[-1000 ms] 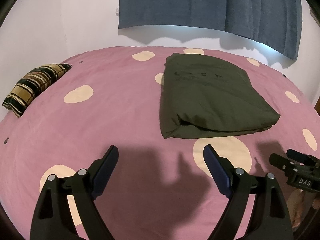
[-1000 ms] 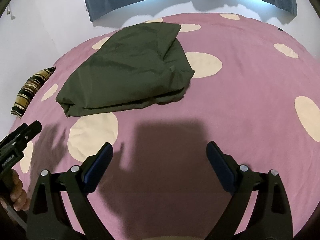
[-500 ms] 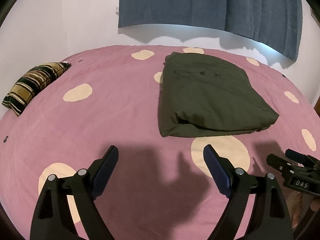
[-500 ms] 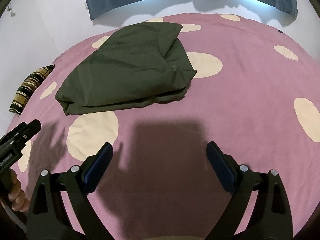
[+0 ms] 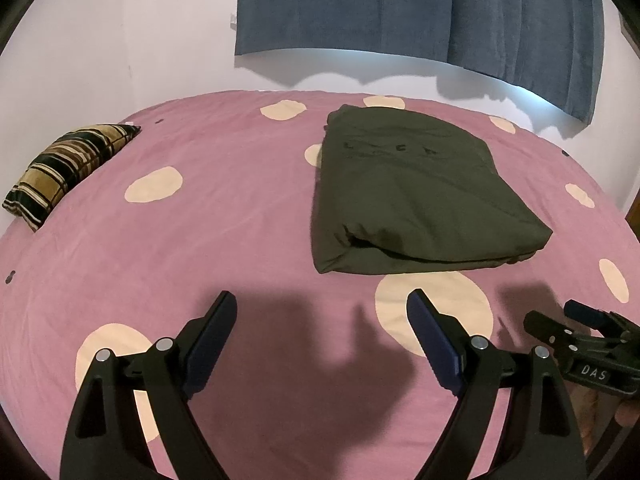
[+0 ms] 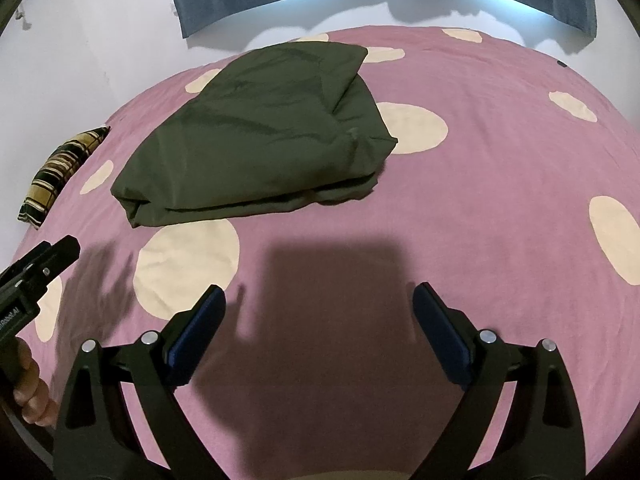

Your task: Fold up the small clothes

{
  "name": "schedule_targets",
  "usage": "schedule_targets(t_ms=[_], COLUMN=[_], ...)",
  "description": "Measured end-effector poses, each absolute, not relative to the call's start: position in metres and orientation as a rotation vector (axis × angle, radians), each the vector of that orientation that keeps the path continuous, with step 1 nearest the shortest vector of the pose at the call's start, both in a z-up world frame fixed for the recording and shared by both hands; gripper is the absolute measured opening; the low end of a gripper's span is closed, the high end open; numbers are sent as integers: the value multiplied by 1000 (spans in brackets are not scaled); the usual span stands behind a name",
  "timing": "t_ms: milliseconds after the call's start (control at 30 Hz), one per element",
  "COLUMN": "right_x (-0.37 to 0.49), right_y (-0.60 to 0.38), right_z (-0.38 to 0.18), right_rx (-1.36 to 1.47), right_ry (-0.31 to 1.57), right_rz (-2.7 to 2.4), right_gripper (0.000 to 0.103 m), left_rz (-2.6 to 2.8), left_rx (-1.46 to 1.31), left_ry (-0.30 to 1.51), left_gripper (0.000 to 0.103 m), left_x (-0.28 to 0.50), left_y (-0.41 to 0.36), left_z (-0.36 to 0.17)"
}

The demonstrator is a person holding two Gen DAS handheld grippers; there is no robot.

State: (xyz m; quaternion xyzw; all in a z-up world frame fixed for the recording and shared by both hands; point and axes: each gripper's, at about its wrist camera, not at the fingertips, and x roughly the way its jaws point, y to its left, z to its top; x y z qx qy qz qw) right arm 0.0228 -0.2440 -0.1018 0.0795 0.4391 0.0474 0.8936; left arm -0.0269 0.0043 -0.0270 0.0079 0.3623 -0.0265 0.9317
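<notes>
A dark olive garment (image 5: 412, 196) lies folded into a flat rectangle on the pink bed cover with cream dots (image 5: 200, 240). It also shows in the right wrist view (image 6: 256, 140), ahead and to the left. My left gripper (image 5: 322, 308) is open and empty, hovering over the bed short of the garment's near edge. My right gripper (image 6: 320, 300) is open and empty, also short of the garment. Each gripper sees the other at its frame edge: the right one (image 5: 580, 332) and the left one (image 6: 36, 268).
A striped brown and black cushion (image 5: 68, 164) lies at the bed's far left edge, also in the right wrist view (image 6: 60, 172). A blue curtain (image 5: 420, 8) hangs on the white wall behind the bed.
Both grippers have drawn back slightly from the garment and stayed open. The garment has not moved.
</notes>
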Motion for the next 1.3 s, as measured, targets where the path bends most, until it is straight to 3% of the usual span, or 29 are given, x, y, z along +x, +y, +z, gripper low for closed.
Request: schedule_targets(t_ms=[1300], right_x=[19], right_y=[-235], right_z=[-104], right_rx=[161], right_ry=[928], right_rz=[101], right_gripper=[95], left_rz=[-52], left_rx=[26], left_ry=[740], left_gripper=[86], left_x=[-30], left_y=[-1], left_z=[-26])
